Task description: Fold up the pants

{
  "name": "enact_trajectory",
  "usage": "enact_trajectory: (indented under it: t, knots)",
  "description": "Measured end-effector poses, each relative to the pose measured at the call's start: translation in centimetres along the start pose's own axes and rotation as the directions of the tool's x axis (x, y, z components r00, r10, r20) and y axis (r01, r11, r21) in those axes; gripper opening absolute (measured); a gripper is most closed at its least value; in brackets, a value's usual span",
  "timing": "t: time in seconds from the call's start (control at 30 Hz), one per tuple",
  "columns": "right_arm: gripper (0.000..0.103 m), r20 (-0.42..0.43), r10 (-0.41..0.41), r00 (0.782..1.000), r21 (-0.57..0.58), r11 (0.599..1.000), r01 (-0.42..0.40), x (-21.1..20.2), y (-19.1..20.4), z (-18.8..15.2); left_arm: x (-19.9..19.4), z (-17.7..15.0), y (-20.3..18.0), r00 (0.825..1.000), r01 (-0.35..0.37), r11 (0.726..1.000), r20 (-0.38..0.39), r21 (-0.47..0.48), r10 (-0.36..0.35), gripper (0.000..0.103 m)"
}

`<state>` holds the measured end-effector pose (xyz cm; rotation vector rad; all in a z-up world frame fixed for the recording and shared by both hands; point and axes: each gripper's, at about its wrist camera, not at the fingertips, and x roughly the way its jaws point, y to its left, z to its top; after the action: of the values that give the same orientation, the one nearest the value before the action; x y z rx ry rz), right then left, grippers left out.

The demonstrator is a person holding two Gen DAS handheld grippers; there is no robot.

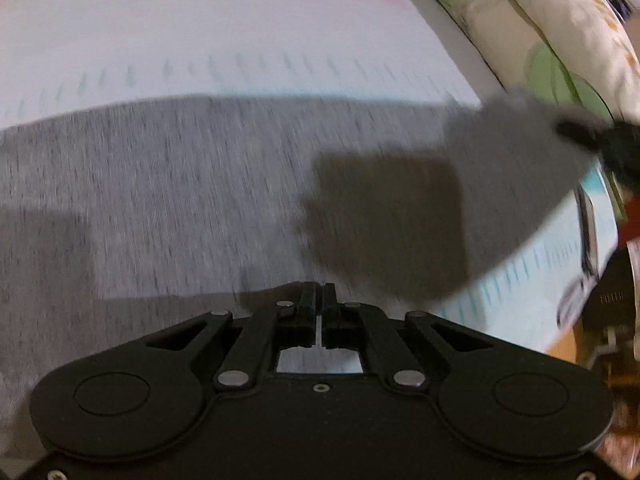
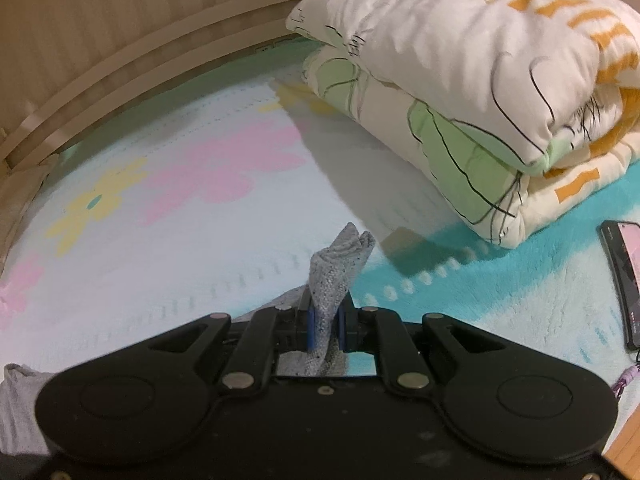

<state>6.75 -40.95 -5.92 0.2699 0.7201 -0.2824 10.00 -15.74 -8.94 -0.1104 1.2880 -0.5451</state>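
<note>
The grey pants (image 1: pixel 180 184) lie spread across the bed sheet, smeared by motion blur. My left gripper (image 1: pixel 319 294) is shut with its tips at the cloth's near edge, and a thin bit of the fabric seems pinched between them. At the right, a corner of the pants (image 1: pixel 512 152) is lifted off the sheet by my right gripper (image 1: pixel 570 130). In the right wrist view, that gripper (image 2: pixel 326 316) is shut on a bunched strip of the pants (image 2: pixel 340 264), which sticks up between its blue pads (image 2: pixel 311 328). More grey cloth (image 2: pixel 20 400) trails at the lower left.
A folded quilt (image 2: pixel 460 100) with green and orange print is stacked at the right on the floral sheet (image 2: pixel 192 184); it also shows as the quilt (image 1: pixel 532 28). A phone (image 2: pixel 624 280) lies by the right edge. A wooden bed frame (image 2: pixel 120 64) curves along the far side.
</note>
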Motion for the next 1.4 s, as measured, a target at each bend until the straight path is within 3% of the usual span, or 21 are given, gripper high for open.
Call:
enact_trajectory:
  t: [0.13, 0.23, 0.37, 0.47, 0.57, 0.7, 0.77, 0.83, 0.9, 0.97, 1.13, 1.27, 1.4]
  knots:
    - [0.012, 0.032, 0.011, 0.999, -0.091, 0.996, -0.008, -1.8, 3.1, 0.3, -2.8, -0.3, 1.8, 0.999, -0.004, 1.000, 0.034, -0.014, 0.004, 0.003]
    - [0.012, 0.065, 0.069, 0.996, -0.178, 0.982, -0.056, -3.9, 6.9, 0.0, -5.3, 0.3, 4.4, 0.991, -0.080, 0.996, 0.109, -0.037, 0.083, 0.003]
    - [0.012, 0.084, 0.186, 0.979, -0.317, 0.936, -0.151, -6.8, 13.7, -1.5, -8.8, 0.9, 9.6, 0.969, -0.144, 0.978, 0.181, -0.150, 0.170, 0.003]
    - [0.012, 0.084, 0.276, 0.957, -0.463, 0.861, -0.208, -8.4, 20.0, -4.3, -10.9, 0.7, 13.1, 0.951, -0.172, 0.954, 0.211, -0.246, 0.226, 0.004]
    - [0.012, 0.021, 0.327, 0.945, -0.563, 0.785, -0.259, -7.6, 25.5, -8.5, -12.7, -0.1, 16.7, 0.932, -0.193, 0.917, 0.226, -0.348, 0.283, 0.004]
    - [0.012, -0.120, 0.305, 0.945, -0.680, 0.668, -0.302, -4.2, 31.4, -15.7, -14.4, -1.7, 20.2, 0.895, -0.261, 0.871, 0.235, -0.416, 0.380, 0.004]
    - [0.013, -0.197, 0.281, 0.939, -0.715, 0.614, -0.334, -2.9, 33.1, -18.7, -14.7, -2.1, 21.2, 0.891, -0.278, 0.867, 0.227, -0.414, 0.394, 0.004]
    - [0.019, -0.262, 0.262, 0.929, -0.738, 0.566, -0.368, -2.3, 34.3, -21.0, -14.8, -2.6, 21.9, 0.896, -0.275, 0.871, 0.219, -0.408, 0.386, 0.004]
    - [0.036, -0.344, 0.281, 0.896, -0.709, 0.547, -0.444, -2.1, 35.0, -21.8, -14.6, -2.8, 22.3, 0.908, -0.267, 0.879, 0.204, -0.395, 0.367, 0.004]
    - [0.035, -0.408, 0.346, 0.845, -0.644, 0.546, -0.535, -2.4, 35.0, -21.5, -14.8, -3.3, 23.0, 0.923, -0.243, 0.892, 0.191, -0.381, 0.334, 0.004]
    - [0.036, -0.478, 0.448, 0.756, -0.528, 0.541, -0.655, -4.1, 32.6, -19.1, -13.8, -3.3, 23.3, 0.963, -0.140, 0.928, 0.170, -0.346, 0.209, 0.006]
    - [0.037, -0.419, 0.472, 0.776, -0.543, 0.554, -0.631, -4.7, 29.2, -16.6, -12.6, -3.6, 21.7, 0.988, -0.066, 0.954, 0.113, -0.294, 0.103, 0.009]
    - [0.037, -0.273, 0.477, 0.836, -0.560, 0.628, -0.541, -5.0, 25.8, -13.1, -11.1, -4.0, 19.9, 0.995, -0.053, 0.966, 0.072, -0.252, 0.073, 0.010]
